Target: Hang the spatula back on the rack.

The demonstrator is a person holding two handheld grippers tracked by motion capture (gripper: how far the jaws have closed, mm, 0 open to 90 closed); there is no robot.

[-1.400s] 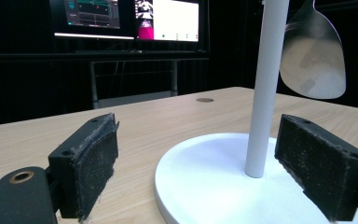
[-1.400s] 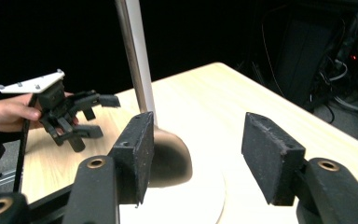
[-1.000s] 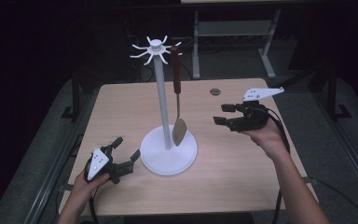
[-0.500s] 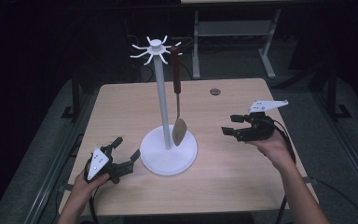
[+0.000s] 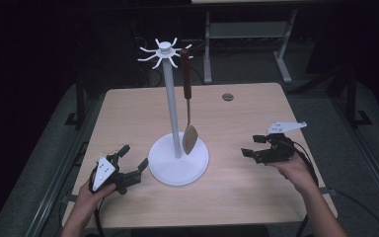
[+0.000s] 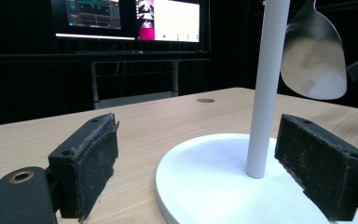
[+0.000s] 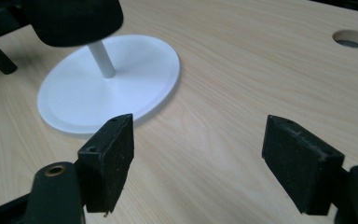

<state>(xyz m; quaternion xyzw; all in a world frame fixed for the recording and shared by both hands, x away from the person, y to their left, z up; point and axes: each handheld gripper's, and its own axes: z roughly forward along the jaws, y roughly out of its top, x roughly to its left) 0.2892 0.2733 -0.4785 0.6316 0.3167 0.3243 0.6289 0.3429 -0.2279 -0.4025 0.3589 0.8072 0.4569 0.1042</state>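
Two grippers, both with jaws spread and empty. Left gripper [image 5: 131,165] at lower left of the high view, just beside the white stand [image 5: 178,157] base. Right gripper [image 5: 253,146] at right centre, well apart from it. Spatula [image 5: 188,112] hangs from the stand's top hooks at frame centre, blade just above the base. Table [image 5: 246,187] light wood.

Setting: dim lab or recording room. Evidence: light wood table [image 5: 256,113] with round cable hole [image 5: 227,97], standing on grey carpet [image 5: 39,163]; second metal-framed bench [image 5: 246,34] behind it against black surroundings; two lit monitors [image 6: 133,18] on a dark shelf, showing software panels and camera feeds; instrumented handheld grippers with cables held by a person at the near edge
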